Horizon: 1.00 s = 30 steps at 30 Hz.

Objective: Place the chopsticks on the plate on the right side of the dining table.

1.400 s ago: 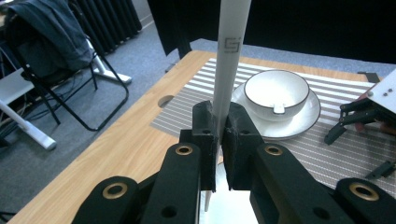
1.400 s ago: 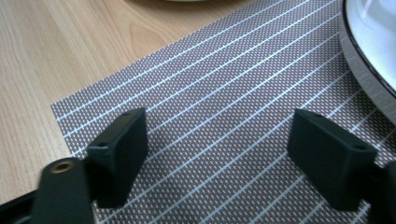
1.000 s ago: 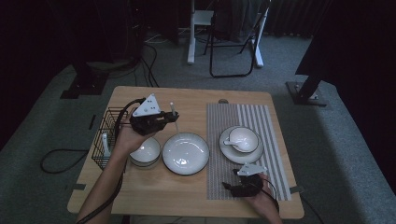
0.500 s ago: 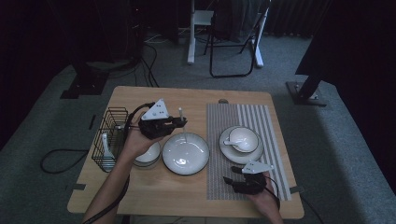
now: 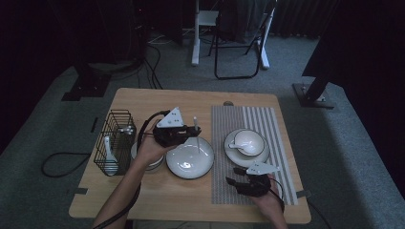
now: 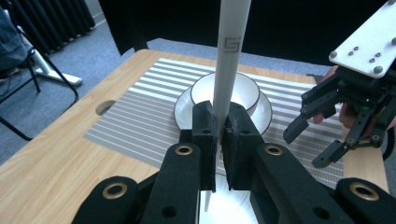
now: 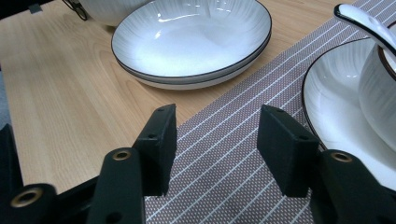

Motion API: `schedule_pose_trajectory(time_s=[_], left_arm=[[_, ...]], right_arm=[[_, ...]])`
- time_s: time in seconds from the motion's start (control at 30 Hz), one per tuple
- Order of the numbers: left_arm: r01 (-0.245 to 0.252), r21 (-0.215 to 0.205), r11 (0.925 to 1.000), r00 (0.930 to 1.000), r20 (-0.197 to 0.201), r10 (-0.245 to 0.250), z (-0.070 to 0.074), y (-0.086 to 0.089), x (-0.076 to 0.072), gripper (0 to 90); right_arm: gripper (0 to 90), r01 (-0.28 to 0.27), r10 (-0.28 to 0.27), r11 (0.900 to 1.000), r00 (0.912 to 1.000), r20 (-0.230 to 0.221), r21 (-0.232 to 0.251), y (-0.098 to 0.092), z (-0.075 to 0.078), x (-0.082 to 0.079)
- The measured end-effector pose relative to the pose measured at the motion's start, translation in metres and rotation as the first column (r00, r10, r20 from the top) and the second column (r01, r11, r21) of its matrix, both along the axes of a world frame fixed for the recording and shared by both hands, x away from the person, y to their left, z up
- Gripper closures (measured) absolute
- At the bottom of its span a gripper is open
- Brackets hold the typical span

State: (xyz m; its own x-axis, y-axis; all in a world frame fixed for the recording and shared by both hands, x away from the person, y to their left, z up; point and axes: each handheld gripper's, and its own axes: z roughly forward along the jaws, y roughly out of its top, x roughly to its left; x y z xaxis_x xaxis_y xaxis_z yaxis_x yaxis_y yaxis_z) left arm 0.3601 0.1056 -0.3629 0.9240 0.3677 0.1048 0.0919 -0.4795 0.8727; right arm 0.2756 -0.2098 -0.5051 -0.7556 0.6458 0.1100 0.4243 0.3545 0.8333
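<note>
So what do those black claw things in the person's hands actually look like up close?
Both are matt black, with two blocky jaws on arms pinned by brass-ringed rivets. The left claw and right claw each carry a pale grey three-cornered plate dotted with screws, and a black cable trails from each. The forearms are bare, with no sleeves showing.

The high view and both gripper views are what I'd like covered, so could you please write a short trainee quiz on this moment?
1. What is clamped in the left gripper?
2. True or false: the right gripper holds the spoon from the small bowl.
3. Which surface lies under the right gripper's fingers? A: bare wood. B: striped placemat. C: wire basket.

Key:
1. A slim white utensil handle, held upright over the wide plate; the pictures do not settle what kind of utensil it is.
2. False: its fingers stand apart with nothing between them.
3. B.
</note>
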Motion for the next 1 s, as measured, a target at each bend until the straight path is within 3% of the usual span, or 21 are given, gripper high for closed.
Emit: schedule_pose_trajectory(time_s=[0.17, 0.63, 1.0], left_arm=[[0.018, -0.009, 0.9998, 0.9998, -0.006, -0.018, -0.001, -0.007, -0.001, 84.8], [0.061, -0.020, 0.9980, 0.9976, -0.031, -0.061, -0.005, -0.022, -0.005, 84.8], [0.108, -0.057, 0.9925, 0.9915, -0.068, -0.111, -0.001, -0.027, -0.009, 84.8]], right_arm=[[51.1, -0.005, 0.006, 0.999, 0.9996, 0.027, -0.034, 0.007, 0.001, 0.000], [63.0, -0.026, 0.026, 1.000, 0.9980, 0.058, -0.004, 0.025, 0.004, 0.004], [68.1, -0.010, 0.013, 0.999, 0.9950, 0.099, -0.036, 0.038, 0.006, 0.014]])
